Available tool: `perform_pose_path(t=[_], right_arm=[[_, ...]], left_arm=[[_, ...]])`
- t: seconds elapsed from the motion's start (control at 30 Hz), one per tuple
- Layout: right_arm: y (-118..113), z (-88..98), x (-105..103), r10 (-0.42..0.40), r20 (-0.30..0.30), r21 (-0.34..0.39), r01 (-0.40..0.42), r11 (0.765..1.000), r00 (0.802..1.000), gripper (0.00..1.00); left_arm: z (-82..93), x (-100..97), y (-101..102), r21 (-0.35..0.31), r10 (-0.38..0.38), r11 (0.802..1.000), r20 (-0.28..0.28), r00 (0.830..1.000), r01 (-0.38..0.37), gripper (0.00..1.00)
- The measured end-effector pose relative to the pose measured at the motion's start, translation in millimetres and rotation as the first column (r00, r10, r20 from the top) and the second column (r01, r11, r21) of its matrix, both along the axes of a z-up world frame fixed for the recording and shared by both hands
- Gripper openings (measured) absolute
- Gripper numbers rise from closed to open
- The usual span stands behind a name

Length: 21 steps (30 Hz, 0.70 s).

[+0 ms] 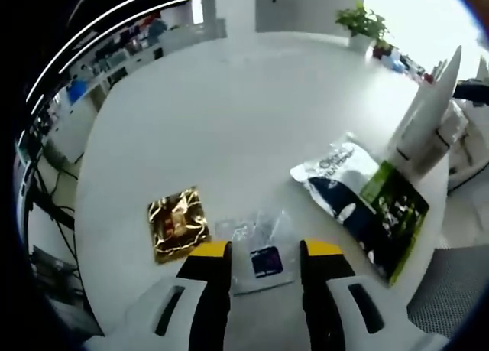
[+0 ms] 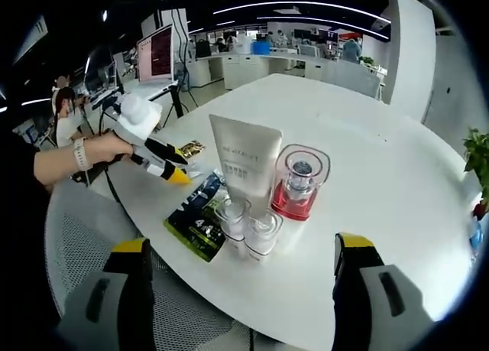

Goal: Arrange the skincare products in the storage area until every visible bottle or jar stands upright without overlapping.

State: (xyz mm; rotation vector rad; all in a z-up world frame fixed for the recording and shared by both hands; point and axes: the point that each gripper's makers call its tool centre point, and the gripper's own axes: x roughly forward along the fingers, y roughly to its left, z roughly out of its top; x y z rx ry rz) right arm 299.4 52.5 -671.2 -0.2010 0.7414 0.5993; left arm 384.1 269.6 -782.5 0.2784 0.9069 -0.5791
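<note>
A white tube (image 2: 246,167) stands upright on the round white table (image 2: 367,160). Beside it stand a red bottle with a clear cap (image 2: 299,184) and two small clear bottles (image 2: 231,213) (image 2: 262,230). A black and green pouch (image 2: 197,219) lies flat next to them, also seen as the pouch (image 1: 367,194) beside the tube (image 1: 428,114). My right gripper (image 2: 241,244) is open wide, short of this group. My left gripper (image 1: 265,253) is open over a clear sachet with a dark purple square (image 1: 260,255). A gold foil packet (image 1: 177,223) lies left of it. A hand holds the left gripper (image 2: 177,173).
A potted plant (image 1: 359,18) stands at the table's far edge, seen also as the plant (image 2: 477,156). A grey mesh chair (image 2: 84,236) sits by the table's near edge. Desks and screens (image 2: 157,53) fill the office behind.
</note>
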Motion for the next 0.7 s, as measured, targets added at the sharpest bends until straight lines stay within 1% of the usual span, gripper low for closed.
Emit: perform_pose_path(t=[0.07, 0.1, 0.13, 0.17, 0.2, 0.27, 0.3, 0.33, 0.37, 0.43, 0.53, 0.7], right_arm=[[1, 0.3, 0, 0.003, 0.000, 0.003, -0.003, 1.000, 1.000, 1.00], [1, 0.6, 0, 0.005, 0.001, 0.004, -0.005, 1.000, 1.000, 1.00], [1, 0.8, 0, 0.006, 0.001, 0.003, -0.006, 1.000, 1.000, 1.00], [2, 1.3, 1, 0.009, 0.002, 0.001, -0.009, 1.000, 1.000, 1.00], [2, 1.7, 1, 0.010, 0.003, 0.002, -0.010, 1.000, 1.000, 1.00], [3, 2.5, 1, 0.013, 0.005, 0.001, -0.013, 1.000, 1.000, 1.00], [3, 2.7, 2, 0.014, 0.005, 0.000, -0.014, 1.000, 1.000, 1.00], [3, 2.6, 2, 0.015, 0.005, -0.001, -0.015, 1.000, 1.000, 1.00], [4, 2.3, 2, 0.017, 0.004, -0.001, -0.017, 1.000, 1.000, 1.00], [5, 0.8, 2, 0.021, 0.000, -0.002, -0.021, 1.000, 1.000, 1.00], [6, 0.4, 3, 0.025, 0.000, -0.003, -0.025, 1.000, 1.000, 1.00], [7, 0.9, 2, 0.026, 0.002, 0.002, -0.026, 1.000, 1.000, 1.00]], left_arm=[[-0.6, -0.1, 0, 0.001, -0.011, 1.000, -0.002, 1.000, 0.011, 0.31], [-0.4, -0.2, 0, 0.005, -0.027, 1.000, 0.000, 1.000, 0.027, 0.31], [-0.4, 0.2, 1, 0.015, -0.026, 1.000, 0.004, 1.000, 0.026, 0.31], [1.1, 2.1, 2, 0.024, -0.032, 0.999, 0.028, 0.999, 0.031, 0.31], [1.3, 2.3, 4, 0.029, -0.026, 0.999, 0.033, 0.999, 0.025, 0.33], [1.7, 2.8, 8, 0.025, -0.008, 1.000, 0.042, 0.999, 0.006, 0.40], [1.3, 2.4, 10, 0.020, 0.006, 1.000, 0.037, 0.999, -0.006, 0.48], [1.0, 2.3, 11, 0.015, 0.010, 1.000, 0.035, 0.999, -0.010, 0.51], [0.6, 2.9, 12, 0.007, 0.021, 1.000, 0.035, 0.999, -0.021, 0.52], [-0.5, 1.6, 10, -0.023, 0.030, 0.999, 0.013, 0.999, -0.030, 0.51], [1.0, 3.9, 11, -0.016, 0.035, 0.999, 0.023, 0.999, -0.034, 0.50], [0.4, 5.5, 10, -0.014, 0.037, 0.999, 0.020, 0.999, -0.037, 0.48]])
